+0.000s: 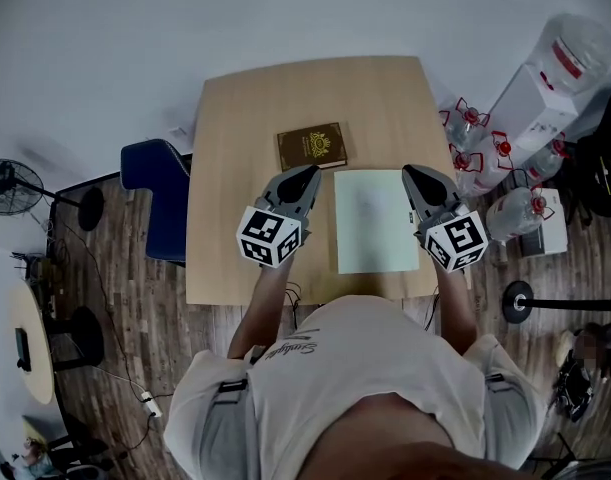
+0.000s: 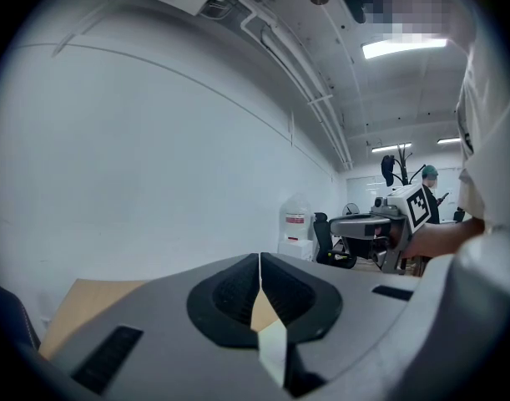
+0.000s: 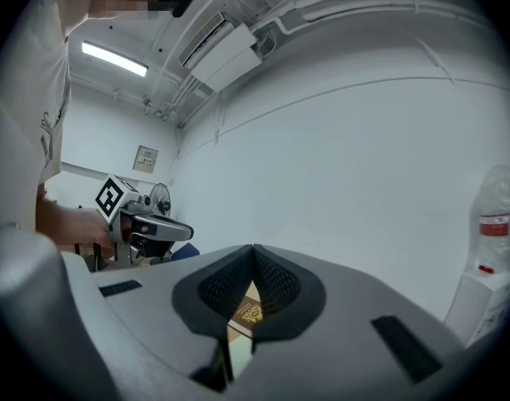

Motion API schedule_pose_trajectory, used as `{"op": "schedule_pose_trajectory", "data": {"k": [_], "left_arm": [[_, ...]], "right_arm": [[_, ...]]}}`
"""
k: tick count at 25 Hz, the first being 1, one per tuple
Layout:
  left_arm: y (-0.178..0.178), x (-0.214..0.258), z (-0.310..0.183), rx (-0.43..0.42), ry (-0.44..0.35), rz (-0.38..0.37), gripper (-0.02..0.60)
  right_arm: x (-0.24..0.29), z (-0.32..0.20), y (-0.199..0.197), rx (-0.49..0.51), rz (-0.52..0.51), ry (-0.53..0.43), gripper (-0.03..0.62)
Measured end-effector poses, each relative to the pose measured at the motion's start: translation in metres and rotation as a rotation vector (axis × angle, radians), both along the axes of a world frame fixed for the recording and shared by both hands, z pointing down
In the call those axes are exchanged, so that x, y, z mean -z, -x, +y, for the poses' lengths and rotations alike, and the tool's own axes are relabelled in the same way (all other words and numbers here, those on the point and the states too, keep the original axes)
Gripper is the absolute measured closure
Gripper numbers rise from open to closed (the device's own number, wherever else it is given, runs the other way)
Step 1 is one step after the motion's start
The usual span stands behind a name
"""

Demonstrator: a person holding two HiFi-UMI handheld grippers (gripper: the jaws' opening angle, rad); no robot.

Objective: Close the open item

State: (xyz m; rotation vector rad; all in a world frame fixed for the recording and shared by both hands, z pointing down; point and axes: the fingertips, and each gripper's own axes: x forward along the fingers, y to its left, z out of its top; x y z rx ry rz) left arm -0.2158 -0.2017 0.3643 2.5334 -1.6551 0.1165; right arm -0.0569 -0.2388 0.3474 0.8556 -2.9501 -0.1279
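The bench (image 1: 235, 168) fills the upper middle of the head view. Near the middle of the frame a pale flat item (image 1: 375, 220) lies squarely on it, reaching almost to the bench's lower edge. Whether its upper face is a cover or a page cannot be told. Just above and to its left lies a brown book (image 1: 311, 146) with a gold emblem, shut and flat.

The left tongs (image 1: 310, 172) hang over the bench just left of the pale item and the right tongs (image 1: 410, 171) at its right edge — the item sits between them. In the left gripper view the tongs (image 2: 260, 261) are pressed together at the tips with nothing between them. In the right gripper view the tongs (image 3: 253, 251) are likewise closed and empty — the brown book (image 3: 249, 312) shows through the gap below them.

A blue chair (image 1: 155, 183) stands at the bench's left side.
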Motion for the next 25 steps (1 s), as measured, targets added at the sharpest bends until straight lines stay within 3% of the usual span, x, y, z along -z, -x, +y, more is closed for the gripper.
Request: {"op": "schedule_pose_trajectory", "data": {"k": [16, 25], "left_arm": [[0.001, -0.003, -0.001, -0.008, 0.012, -0.008, 0.565], [-0.005, -0.016, 0.0, 0.007, 0.03, 0.045, 0.565]], "right_arm": [[-0.009, 0.001, -0.002, 0.005, -0.008, 0.023, 0.599], [-0.016, 0.002, -0.011, 0.015, 0.043, 0.041, 0.599]]}}
